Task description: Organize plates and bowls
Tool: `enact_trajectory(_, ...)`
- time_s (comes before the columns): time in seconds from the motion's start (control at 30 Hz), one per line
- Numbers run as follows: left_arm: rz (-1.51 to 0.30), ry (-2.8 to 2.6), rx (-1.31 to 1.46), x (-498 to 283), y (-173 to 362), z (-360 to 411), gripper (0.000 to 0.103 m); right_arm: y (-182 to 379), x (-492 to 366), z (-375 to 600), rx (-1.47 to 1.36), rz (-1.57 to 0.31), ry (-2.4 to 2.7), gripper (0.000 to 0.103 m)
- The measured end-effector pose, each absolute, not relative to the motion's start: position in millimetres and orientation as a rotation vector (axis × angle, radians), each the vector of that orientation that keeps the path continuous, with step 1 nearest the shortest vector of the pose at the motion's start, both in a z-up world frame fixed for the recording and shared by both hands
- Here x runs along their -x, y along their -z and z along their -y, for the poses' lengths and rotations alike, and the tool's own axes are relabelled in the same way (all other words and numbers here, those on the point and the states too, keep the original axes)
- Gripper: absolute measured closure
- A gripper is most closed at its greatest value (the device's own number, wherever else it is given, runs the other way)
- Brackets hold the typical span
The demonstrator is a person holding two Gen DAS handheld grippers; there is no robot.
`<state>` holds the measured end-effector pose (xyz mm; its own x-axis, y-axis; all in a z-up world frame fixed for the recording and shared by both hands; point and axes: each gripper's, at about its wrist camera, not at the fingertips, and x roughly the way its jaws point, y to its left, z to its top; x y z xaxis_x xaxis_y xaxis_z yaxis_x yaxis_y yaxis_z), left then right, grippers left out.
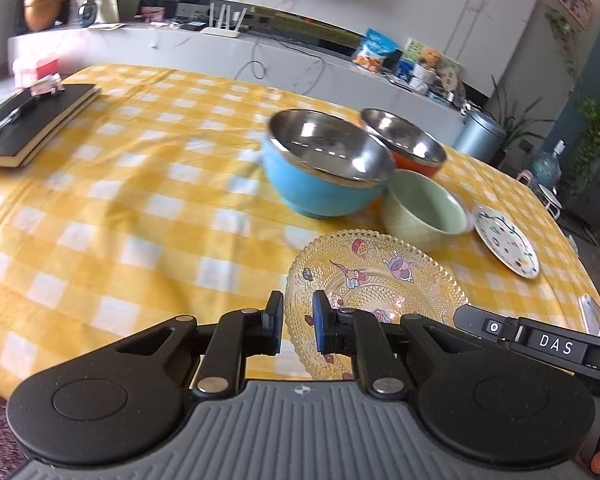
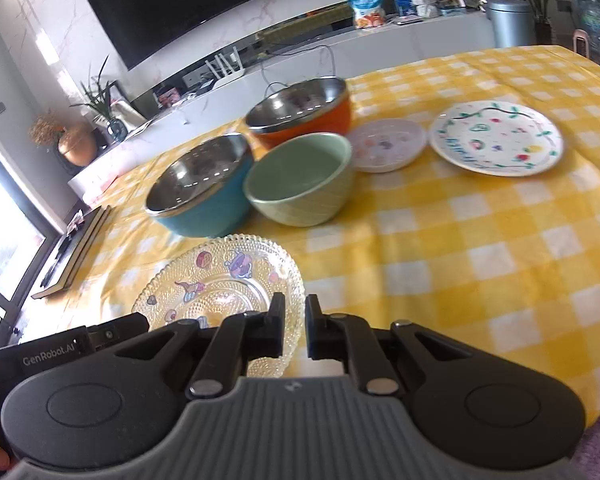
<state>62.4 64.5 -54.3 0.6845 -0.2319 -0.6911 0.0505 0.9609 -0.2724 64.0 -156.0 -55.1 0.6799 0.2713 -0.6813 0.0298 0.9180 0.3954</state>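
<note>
Two grippers shared one glass plate when we looked: the left gripper had its jaws drawn nearly together over the plate's left rim at the lower middle of its frame, and the right gripper pinched the opposite rim in the same narrow way at the lower middle of its own. We could not tell whether the plate was lifted or lay on the tablecloth. In the left wrist view the yellow checked cloth lay bare across the whole left and centre of the frame, and its near edge dropped away at the lower left. In the right wrist view the open cloth filled the right half, down to the table's edge at the lower right. Above the plate stood the blue bowl, the green bowl touching it on the right, and the orange bowl just behind both; these blocked the way toward the top of the frame. Right of them lay a small pale dish and, just beside it, a painted white plate. A dark book sat at the left edge of the left wrist view. We read "DAS" on the right gripper's side in the left wrist view and "GenRobot.AI" on the left one's in the other.
</note>
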Motion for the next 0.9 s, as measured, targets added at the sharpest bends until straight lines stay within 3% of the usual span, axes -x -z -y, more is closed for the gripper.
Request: enact_trajectory(0.9,-0.842,0.016,0.271,-66.2,79.3,-112.4,0.087,76.9,-96.6,87.7,-0.293,-0.898,-0.218,0.094)
